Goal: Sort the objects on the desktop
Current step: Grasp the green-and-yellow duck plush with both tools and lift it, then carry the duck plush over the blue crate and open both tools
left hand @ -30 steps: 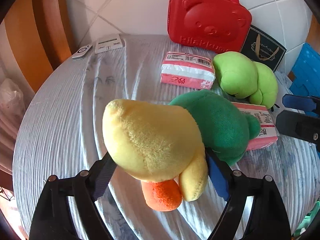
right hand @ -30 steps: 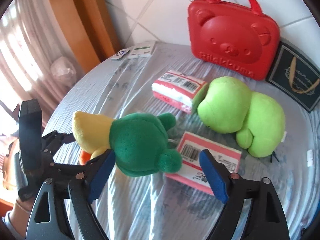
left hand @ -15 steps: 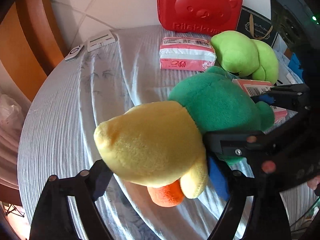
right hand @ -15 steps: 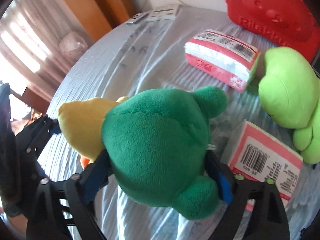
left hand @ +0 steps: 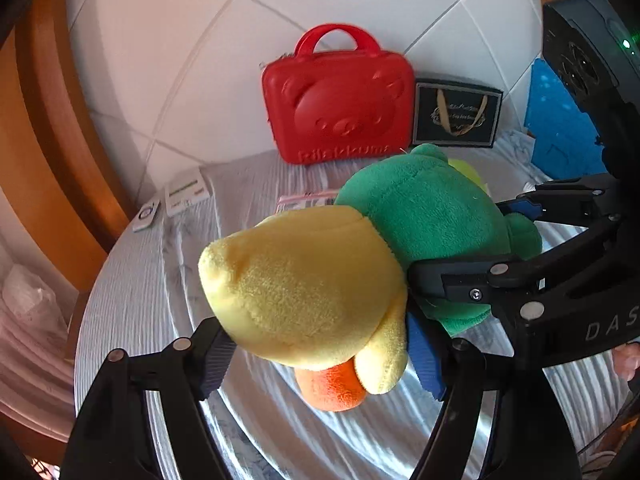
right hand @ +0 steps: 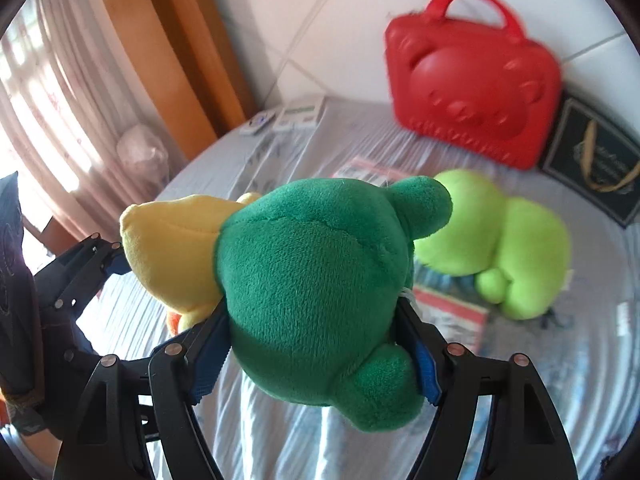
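Note:
A plush toy with a yellow part (left hand: 304,280), a dark green part (left hand: 424,212) and an orange foot (left hand: 332,388) hangs above the grey-clothed table (left hand: 132,300). My left gripper (left hand: 320,356) is shut on its yellow part. My right gripper (right hand: 316,352) is shut on its green part (right hand: 312,280); it also shows in the left wrist view (left hand: 472,248) at right. A lime green plush (right hand: 496,240) lies on the table behind. Two pink tissue packs (right hand: 452,316) (right hand: 368,168) lie partly hidden.
A red bear-face case (left hand: 340,100) and a black gift bag (left hand: 456,114) stand against the tiled wall. A blue box (left hand: 556,128) is at right. Two white remotes (left hand: 184,194) lie at the table's far left edge, by an orange wooden frame (right hand: 176,48).
Both grippers have lifted the yellow-and-green plush off the table. The right gripper, open a second ago, has closed on the green part.

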`<action>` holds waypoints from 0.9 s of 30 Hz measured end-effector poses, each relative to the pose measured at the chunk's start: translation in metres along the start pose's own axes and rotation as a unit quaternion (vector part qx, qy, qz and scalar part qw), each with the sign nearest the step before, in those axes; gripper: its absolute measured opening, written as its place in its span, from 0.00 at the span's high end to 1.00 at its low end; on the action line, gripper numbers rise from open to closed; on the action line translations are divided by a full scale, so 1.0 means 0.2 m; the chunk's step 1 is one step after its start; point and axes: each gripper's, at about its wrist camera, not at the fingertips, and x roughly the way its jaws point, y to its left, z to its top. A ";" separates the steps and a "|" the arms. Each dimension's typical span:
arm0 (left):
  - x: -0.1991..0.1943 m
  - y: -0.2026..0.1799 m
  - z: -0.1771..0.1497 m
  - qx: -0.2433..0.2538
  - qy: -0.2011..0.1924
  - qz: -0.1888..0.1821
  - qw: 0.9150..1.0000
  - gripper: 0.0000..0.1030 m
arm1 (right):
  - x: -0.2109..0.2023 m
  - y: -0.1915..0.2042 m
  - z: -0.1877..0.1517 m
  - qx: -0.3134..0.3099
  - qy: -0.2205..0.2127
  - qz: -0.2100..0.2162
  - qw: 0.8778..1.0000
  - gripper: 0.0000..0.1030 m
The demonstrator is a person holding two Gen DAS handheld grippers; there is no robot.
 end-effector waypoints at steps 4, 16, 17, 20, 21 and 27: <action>-0.17 -0.20 0.19 0.038 -0.045 -0.016 0.998 0.28 | -0.31 -0.11 0.02 0.016 -0.047 -0.026 0.998 0.26; -0.53 -1.13 0.81 0.137 -0.154 -0.129 0.970 0.28 | -1.41 -0.68 -0.09 0.087 -0.151 -0.175 0.969 0.26; -0.55 -1.23 0.87 0.145 -0.161 -0.144 0.966 0.28 | -1.52 -0.75 -0.11 0.097 -0.157 -0.193 0.964 0.26; -0.61 -1.52 1.03 0.167 -0.174 -0.181 0.953 0.27 | -1.76 -0.93 -0.15 0.121 -0.167 -0.234 0.950 0.26; -0.62 -1.61 1.07 0.173 -0.176 -0.192 0.950 0.27 | -1.85 -1.01 -0.17 0.131 -0.170 -0.247 0.945 0.26; -0.59 -2.18 1.31 0.200 -0.157 -0.248 0.935 0.27 | -2.18 -1.44 -0.30 0.187 -0.172 -0.304 0.918 0.26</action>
